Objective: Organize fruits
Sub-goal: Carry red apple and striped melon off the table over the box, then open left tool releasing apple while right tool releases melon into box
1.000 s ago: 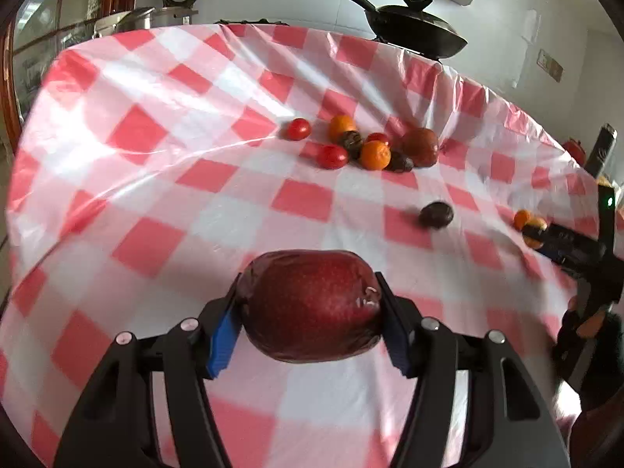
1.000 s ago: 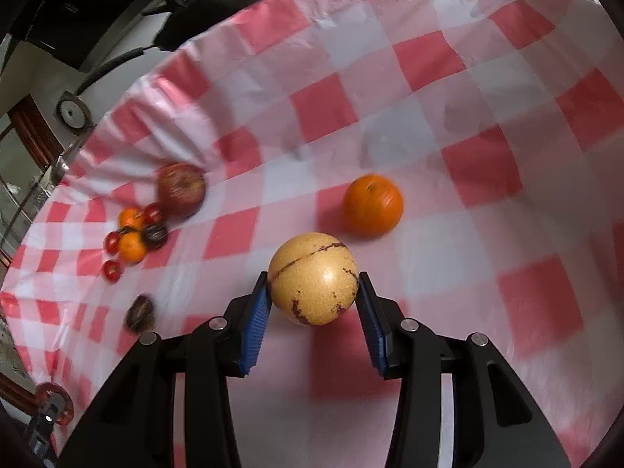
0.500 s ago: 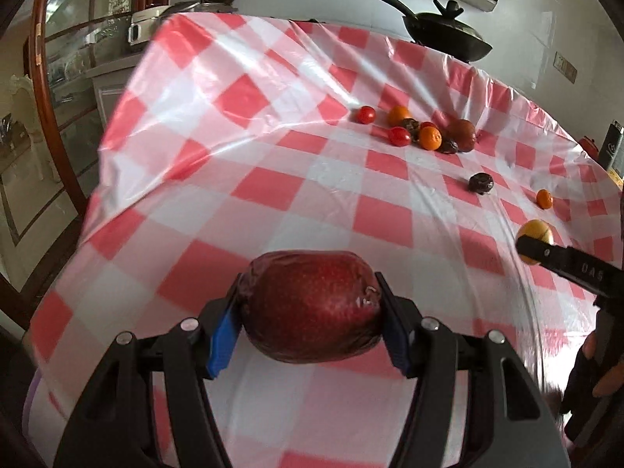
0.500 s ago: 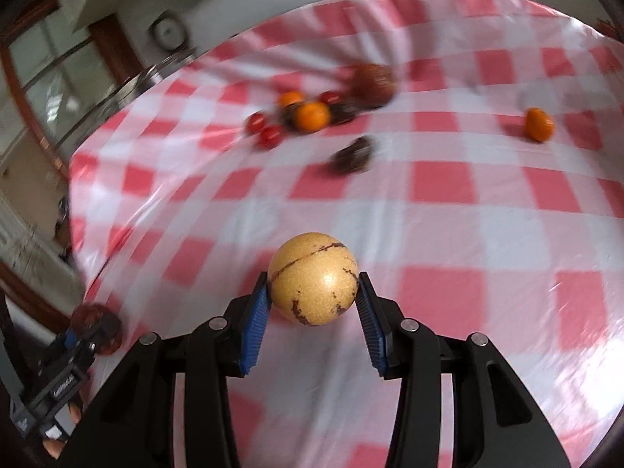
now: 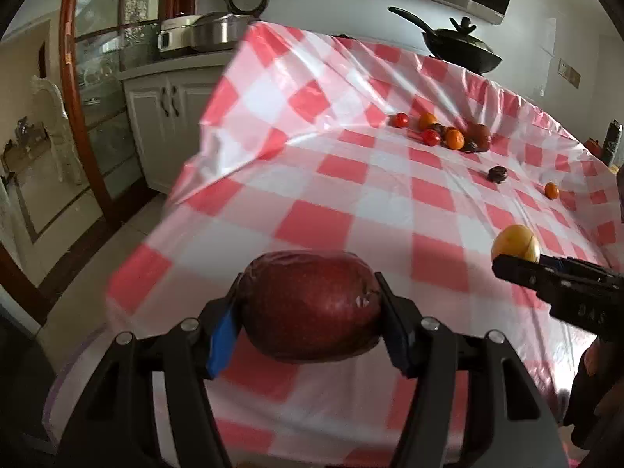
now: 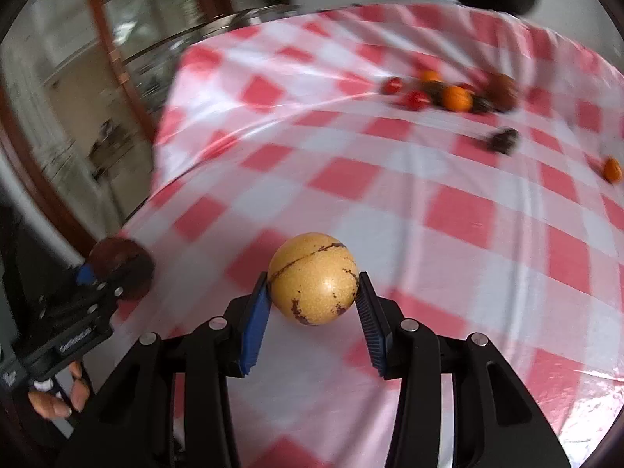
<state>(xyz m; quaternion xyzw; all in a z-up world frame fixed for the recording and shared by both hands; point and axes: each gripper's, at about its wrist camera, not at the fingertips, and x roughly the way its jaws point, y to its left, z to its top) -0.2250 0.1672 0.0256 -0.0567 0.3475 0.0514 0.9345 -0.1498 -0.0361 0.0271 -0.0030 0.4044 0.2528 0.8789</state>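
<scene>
My left gripper [image 5: 310, 318] is shut on a dark red apple [image 5: 310, 312] and holds it above the near left corner of the checked table [image 5: 351, 179]. My right gripper [image 6: 314, 296] is shut on a speckled yellow round fruit [image 6: 313, 277]; it also shows in the left wrist view [image 5: 514, 243] at the right. A cluster of tomatoes, oranges and dark fruits [image 5: 448, 134] lies far back on the table. A dark fruit [image 5: 497, 173] and a small orange [image 5: 551, 190] lie apart, nearer right.
A black lidded pan [image 5: 462, 45] stands behind the table. White cabinets [image 5: 167, 117] with metal pots [image 5: 210, 33] and a glass-door cabinet [image 5: 97, 78] stand at the left. The tablecloth's left edge drops to the tiled floor [image 5: 66, 269].
Both grippers have pulled back toward the near left corner of the table with their fruits. The fruit cluster now looks farther away. The right gripper has swung left, beside the left one.
</scene>
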